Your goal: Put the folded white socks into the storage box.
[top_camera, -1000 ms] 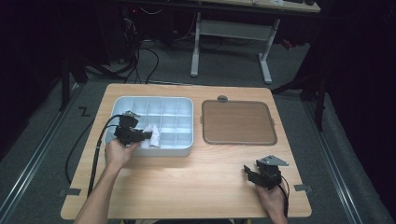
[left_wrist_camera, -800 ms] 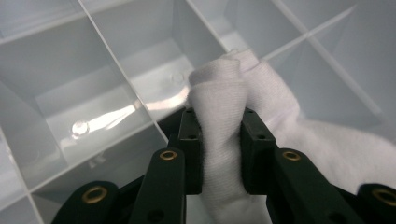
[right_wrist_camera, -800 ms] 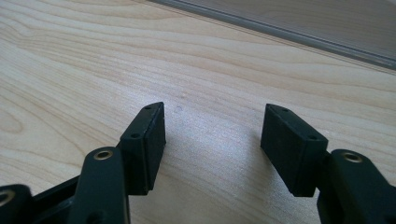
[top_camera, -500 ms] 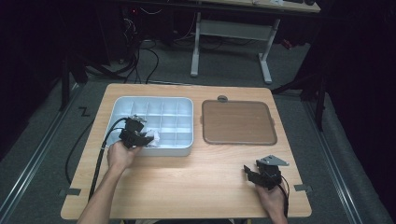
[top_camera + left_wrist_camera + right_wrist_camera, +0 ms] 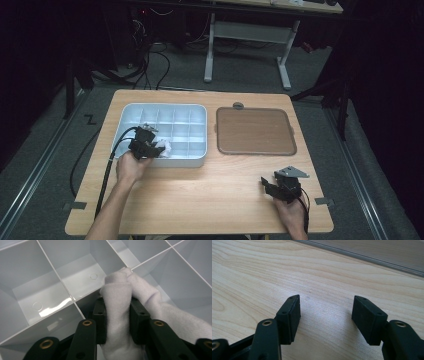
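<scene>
A white compartment tray (image 5: 165, 106) lies on the left half of the wooden table. My left gripper (image 5: 159, 149) reaches into its near row with a crumpled white cloth (image 5: 166, 147) between the jaws. In the left gripper view the cloth (image 5: 117, 287) bulges up between the two black pads (image 5: 100, 315) over a divider (image 5: 56, 277). The left gripper (image 5: 117, 307) still presses on the cloth, though its jaws have just been opening a little. My right gripper (image 5: 267, 187) rests near the table's front right. Its jaws stand open over bare wood, as the right gripper view (image 5: 327, 312) shows.
A brown flat tray (image 5: 254, 131) lies to the right of the white one, with a small grey round piece (image 5: 238, 105) at its far edge. The left gripper's cable (image 5: 107, 175) hangs off the table's front left. Bare wood spans the front middle.
The left hand has shifted slightly with the cloth inside the tray's near row. The right gripper has not moved.
</scene>
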